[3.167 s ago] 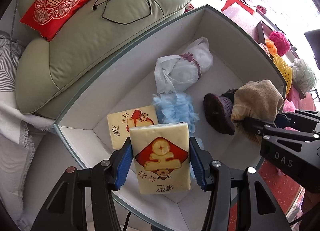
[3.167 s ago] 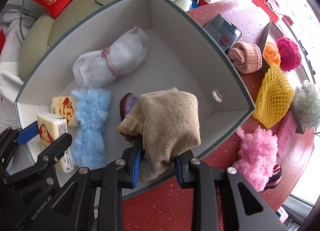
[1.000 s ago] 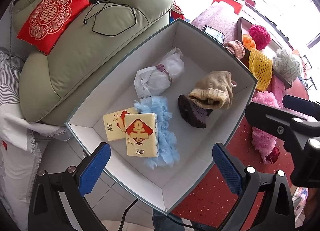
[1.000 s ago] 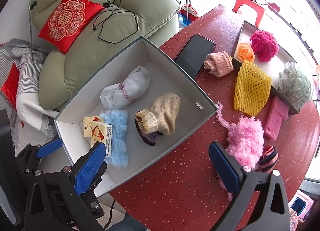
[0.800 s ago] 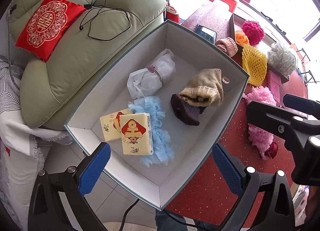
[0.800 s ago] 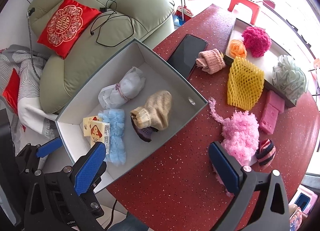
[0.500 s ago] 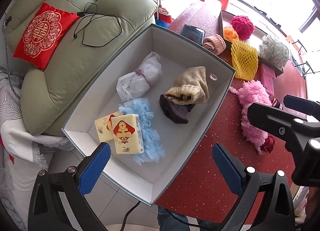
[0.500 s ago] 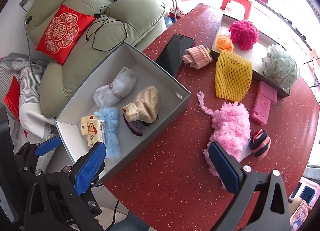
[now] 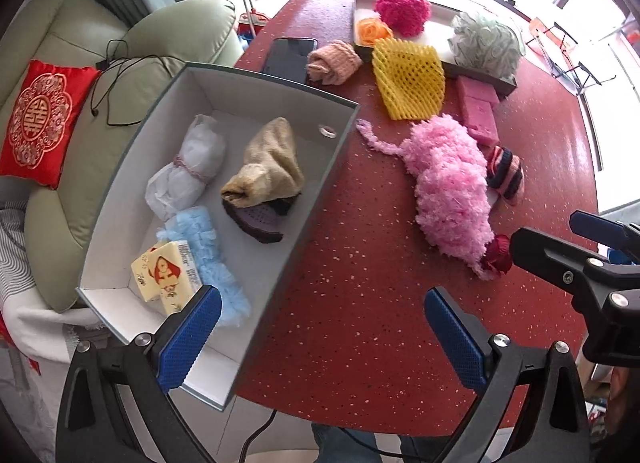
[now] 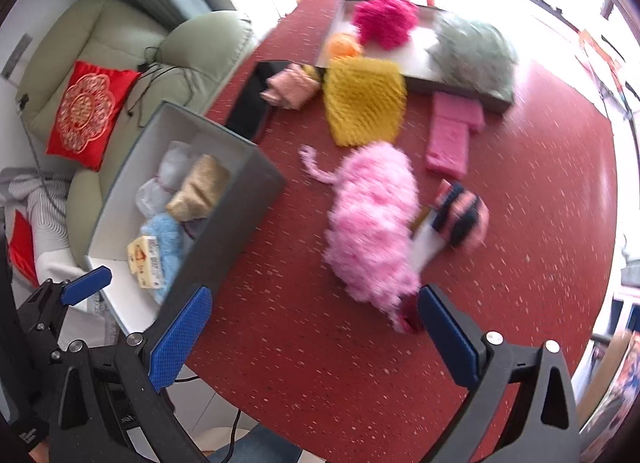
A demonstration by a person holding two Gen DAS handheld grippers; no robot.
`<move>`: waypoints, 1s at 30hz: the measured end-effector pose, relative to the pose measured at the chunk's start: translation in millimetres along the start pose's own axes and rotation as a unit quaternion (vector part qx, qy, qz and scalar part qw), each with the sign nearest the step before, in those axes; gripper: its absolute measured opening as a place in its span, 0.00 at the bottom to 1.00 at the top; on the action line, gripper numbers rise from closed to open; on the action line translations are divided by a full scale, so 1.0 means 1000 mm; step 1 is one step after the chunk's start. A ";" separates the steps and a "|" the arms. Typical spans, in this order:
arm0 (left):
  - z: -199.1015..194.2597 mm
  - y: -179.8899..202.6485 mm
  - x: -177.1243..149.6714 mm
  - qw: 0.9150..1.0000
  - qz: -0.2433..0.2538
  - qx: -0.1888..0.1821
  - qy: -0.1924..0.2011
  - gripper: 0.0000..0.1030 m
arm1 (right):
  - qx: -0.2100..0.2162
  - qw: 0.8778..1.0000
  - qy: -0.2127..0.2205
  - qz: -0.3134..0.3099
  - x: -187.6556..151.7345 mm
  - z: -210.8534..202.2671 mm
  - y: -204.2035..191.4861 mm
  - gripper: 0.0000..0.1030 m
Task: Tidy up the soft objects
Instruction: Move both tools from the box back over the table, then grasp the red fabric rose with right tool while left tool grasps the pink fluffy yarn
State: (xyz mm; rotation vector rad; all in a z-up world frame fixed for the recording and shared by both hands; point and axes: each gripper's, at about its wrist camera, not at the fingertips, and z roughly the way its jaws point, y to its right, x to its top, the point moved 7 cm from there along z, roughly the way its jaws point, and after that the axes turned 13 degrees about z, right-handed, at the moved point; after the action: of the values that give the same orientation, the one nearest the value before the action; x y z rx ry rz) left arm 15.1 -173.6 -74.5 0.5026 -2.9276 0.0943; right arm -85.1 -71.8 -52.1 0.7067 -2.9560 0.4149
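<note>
I hold both grippers, left gripper and right gripper, spread wide and empty above the red table. The fluffy pink piece lies just beside the grey box.

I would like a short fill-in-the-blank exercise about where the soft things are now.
1. The beige sock lies inside the ____.
2. The fluffy pink item lies on the ____ table.
3. Both the left claw and the right claw are ____.

Missing words: box; red; open
</note>
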 end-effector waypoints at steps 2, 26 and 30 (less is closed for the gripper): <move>0.006 0.017 0.002 1.000 0.013 -0.010 -0.009 0.99 | -0.005 1.000 -0.002 0.025 -0.006 0.000 0.026 1.00; 0.127 0.095 0.101 0.997 -0.022 -0.034 -0.061 0.99 | -0.033 0.995 -0.055 0.072 -0.039 0.075 0.146 1.00; 0.143 0.094 0.103 0.997 -0.016 -0.021 -0.069 0.99 | -0.026 0.997 -0.054 0.055 -0.028 0.094 0.137 1.00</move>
State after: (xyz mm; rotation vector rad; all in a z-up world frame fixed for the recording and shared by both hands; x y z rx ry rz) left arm -134.7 -131.8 -199.7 0.5717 -3.0475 -0.0077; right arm -123.5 31.9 -179.7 0.5797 -3.1056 0.3151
